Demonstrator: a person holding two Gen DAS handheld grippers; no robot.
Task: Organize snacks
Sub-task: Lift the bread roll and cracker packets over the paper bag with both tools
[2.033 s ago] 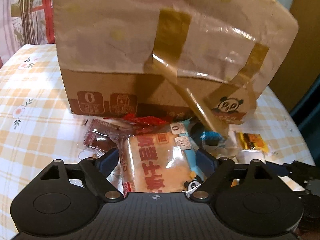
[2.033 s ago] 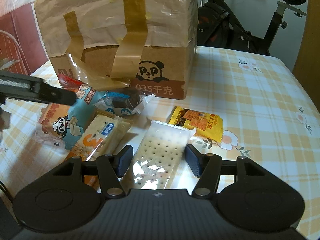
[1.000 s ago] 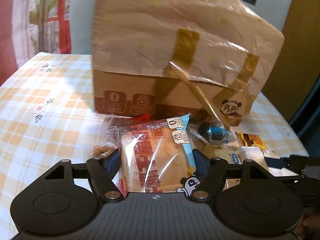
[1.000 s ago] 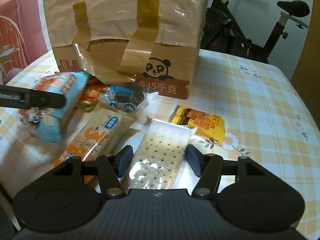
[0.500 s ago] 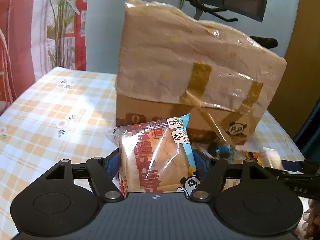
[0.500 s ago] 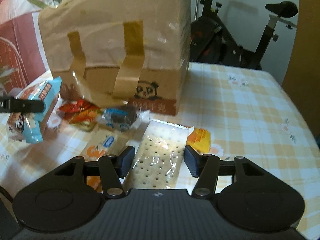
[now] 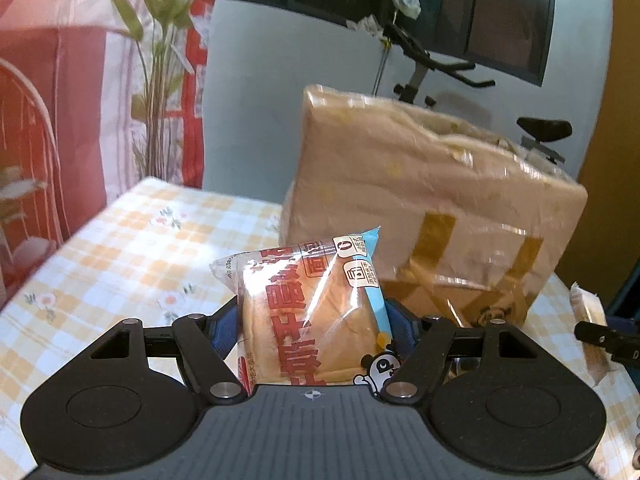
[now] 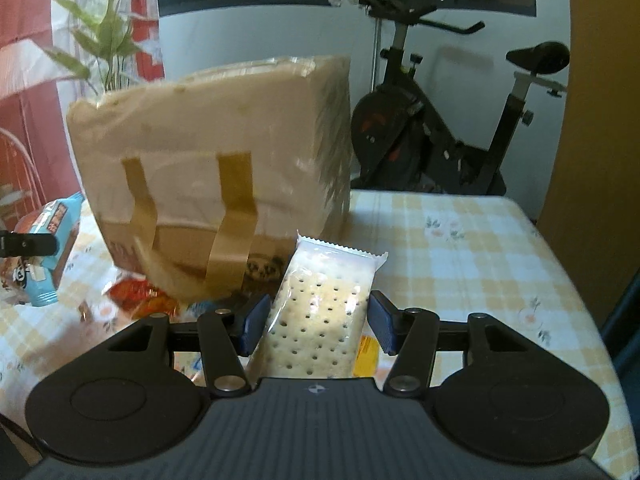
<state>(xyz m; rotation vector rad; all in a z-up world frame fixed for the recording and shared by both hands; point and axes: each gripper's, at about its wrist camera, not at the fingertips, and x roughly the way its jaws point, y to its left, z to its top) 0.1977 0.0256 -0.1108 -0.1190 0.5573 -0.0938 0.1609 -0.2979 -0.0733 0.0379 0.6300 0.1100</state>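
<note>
My left gripper is shut on a clear bread packet with red print and a blue edge, held up above the table. It also shows in the right wrist view at the far left. My right gripper is shut on a cracker packet, clear with dotted biscuits, lifted off the table. A tall cardboard box with tape strips stands ahead of both grippers, also in the right wrist view. Red and orange snack packets lie at the box's foot.
The table has a yellow checked cloth. A yellow packet lies under my right gripper. An exercise bike stands behind the table. A plant and red curtain are at the left.
Both grippers have risen with their packets. The box now looks lower and farther away, and the snacks on the table have dropped out of the left wrist view.
</note>
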